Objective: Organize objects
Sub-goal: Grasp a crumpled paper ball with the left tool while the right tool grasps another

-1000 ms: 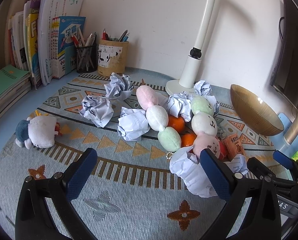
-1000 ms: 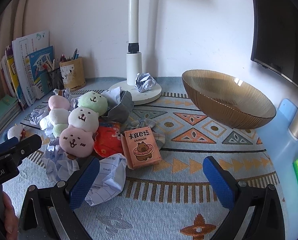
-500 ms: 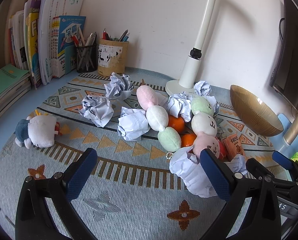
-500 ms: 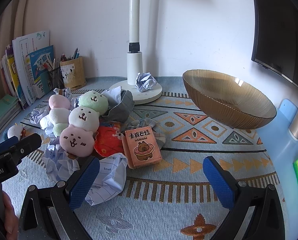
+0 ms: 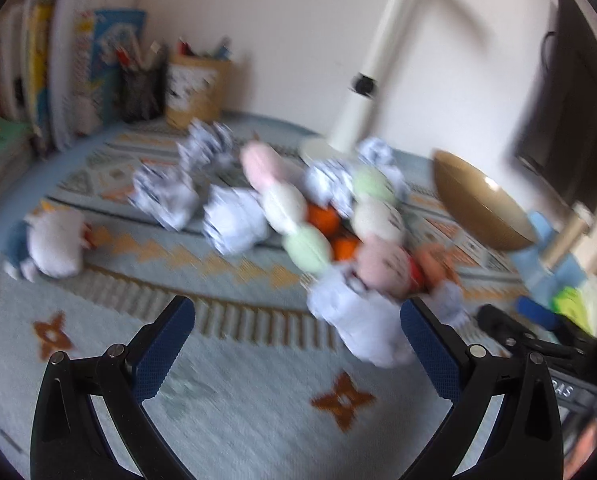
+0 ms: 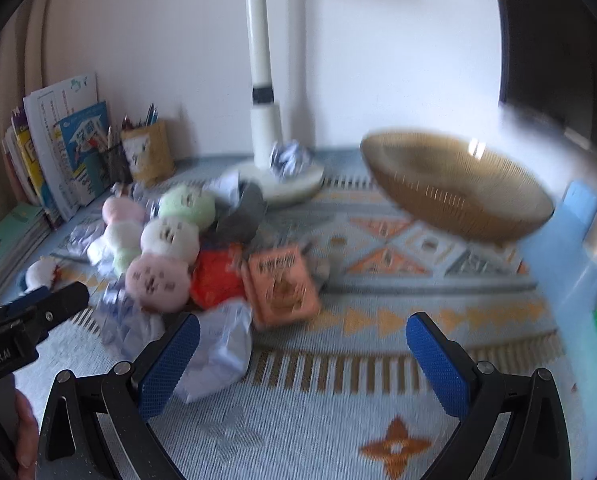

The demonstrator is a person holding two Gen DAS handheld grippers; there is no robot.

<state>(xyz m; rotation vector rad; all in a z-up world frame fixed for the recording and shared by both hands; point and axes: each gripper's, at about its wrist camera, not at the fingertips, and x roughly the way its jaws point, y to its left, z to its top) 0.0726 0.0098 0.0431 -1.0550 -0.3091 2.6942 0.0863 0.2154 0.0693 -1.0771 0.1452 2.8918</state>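
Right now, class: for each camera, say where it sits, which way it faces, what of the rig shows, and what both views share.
Left wrist: sits on the left gripper, faces the paper balls and lamp; own fingers and the right gripper show.
Right wrist: sits on the right gripper, faces the bowl; a hand shows.
Shared: bowl, lamp, pink plush.

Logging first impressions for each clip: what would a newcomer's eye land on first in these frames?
The jumble at the rug's centre: pastel plush dumpling skewers heaped with crumpled paper balls, oranges and a small orange box. Next, the big amber ribbed bowl standing empty to the right, near the white lamp. Both open grippers, left and right, frame the foreground; everything is motion-blurred.
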